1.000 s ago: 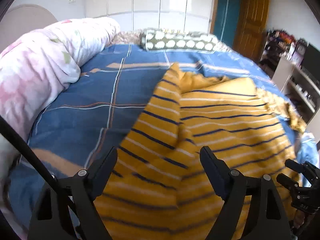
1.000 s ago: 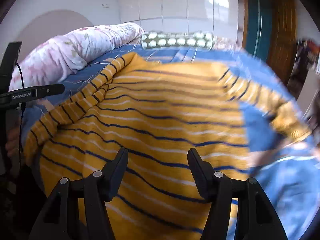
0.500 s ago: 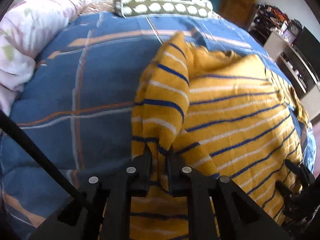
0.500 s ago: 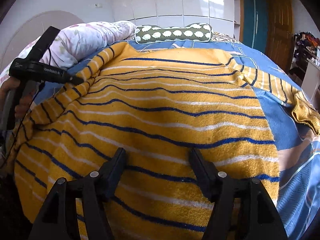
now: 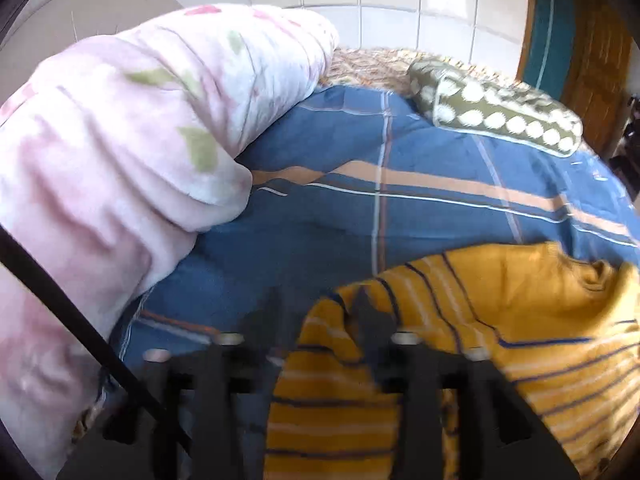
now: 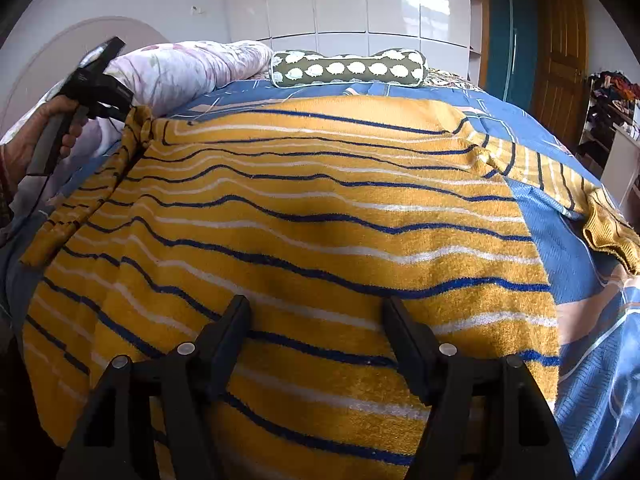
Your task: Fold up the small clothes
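The left gripper (image 5: pixel 316 312), blurred in its own wrist view, has its jaws opening around a bunched edge of a mustard-yellow sweater (image 6: pixel 304 216) with navy and white stripes; the fabric sits between the two black fingers (image 5: pixel 370 320), though the blur hides whether the pads still press on it. Seen from the right wrist camera, the same tool (image 6: pixel 120 108) is raised at the garment's far left corner, a person's hand (image 6: pixel 44 140) wrapped around its handle, and a strip of sweater hangs down from it. The right gripper (image 6: pixel 316 316) hovers low over the near part of the sweater with its jaws spread wide and opening, gripping nothing, its fingertips (image 6: pixel 240 312) just above the knit. The sweater lies spread across a blue plaid bedspread (image 5: pixel 400 160), one sleeve (image 6: pixel 560 184) trailing off toward the right edge of the bed. A pink floral duvet (image 5: pixel 120 152) is rolled along the left side, and a green bolster with white spots (image 6: pixel 348 68) rests at the head of the bed, before white cabinet doors (image 6: pixel 340 0).
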`<state>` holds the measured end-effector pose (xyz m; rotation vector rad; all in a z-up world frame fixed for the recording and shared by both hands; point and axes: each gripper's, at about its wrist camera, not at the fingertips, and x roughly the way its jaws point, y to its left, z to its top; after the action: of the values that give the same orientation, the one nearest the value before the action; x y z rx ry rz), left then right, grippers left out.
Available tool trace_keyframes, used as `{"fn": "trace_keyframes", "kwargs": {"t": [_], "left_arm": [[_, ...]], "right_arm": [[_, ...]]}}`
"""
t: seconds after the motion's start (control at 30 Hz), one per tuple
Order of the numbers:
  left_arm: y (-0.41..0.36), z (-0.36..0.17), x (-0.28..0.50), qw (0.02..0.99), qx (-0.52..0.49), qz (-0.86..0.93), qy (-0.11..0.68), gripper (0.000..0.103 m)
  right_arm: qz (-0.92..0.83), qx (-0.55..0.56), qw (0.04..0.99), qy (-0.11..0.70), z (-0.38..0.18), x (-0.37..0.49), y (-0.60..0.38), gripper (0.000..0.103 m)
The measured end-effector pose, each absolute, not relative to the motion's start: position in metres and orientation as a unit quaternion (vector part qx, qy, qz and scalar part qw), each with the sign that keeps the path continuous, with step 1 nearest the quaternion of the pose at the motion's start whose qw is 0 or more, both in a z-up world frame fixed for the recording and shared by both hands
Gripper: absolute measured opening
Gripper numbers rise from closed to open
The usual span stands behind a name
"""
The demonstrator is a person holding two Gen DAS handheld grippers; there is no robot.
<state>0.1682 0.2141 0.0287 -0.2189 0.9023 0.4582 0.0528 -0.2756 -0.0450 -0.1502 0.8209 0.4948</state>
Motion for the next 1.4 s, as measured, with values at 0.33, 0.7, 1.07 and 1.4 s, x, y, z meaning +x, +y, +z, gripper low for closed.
{"fn": "trace_keyframes", "kwargs": {"t": [0.33, 0.7, 1.07, 1.4], "left_arm": [[0.136, 0.039, 0.023, 0.890, -0.089, 0.135, 0.426, 0.074], [0.141, -0.029, -0.039, 0.852, -0.163, 0.121, 0.483, 0.012], [0.255, 0.073, -0.049, 0.827, -0.089, 0.370, 0.415, 0.013], [0.149, 0.081, -0.090, 0.885, -0.170, 0.180, 0.394, 0.060]], "right_arm": [[0.229, -0.074, 0.895, 0.375, -0.043, 0.044, -0.274, 0.074], [0.184, -0.135, 0.915, 0.332, -0.011, -0.016, -0.281, 0.074], [0.140, -0.102, 0.919, 0.354, -0.014, -0.009, -0.315, 0.074], [0.145, -0.041, 0.918, 0.366, -0.006, -0.005, -0.344, 0.074]]}}
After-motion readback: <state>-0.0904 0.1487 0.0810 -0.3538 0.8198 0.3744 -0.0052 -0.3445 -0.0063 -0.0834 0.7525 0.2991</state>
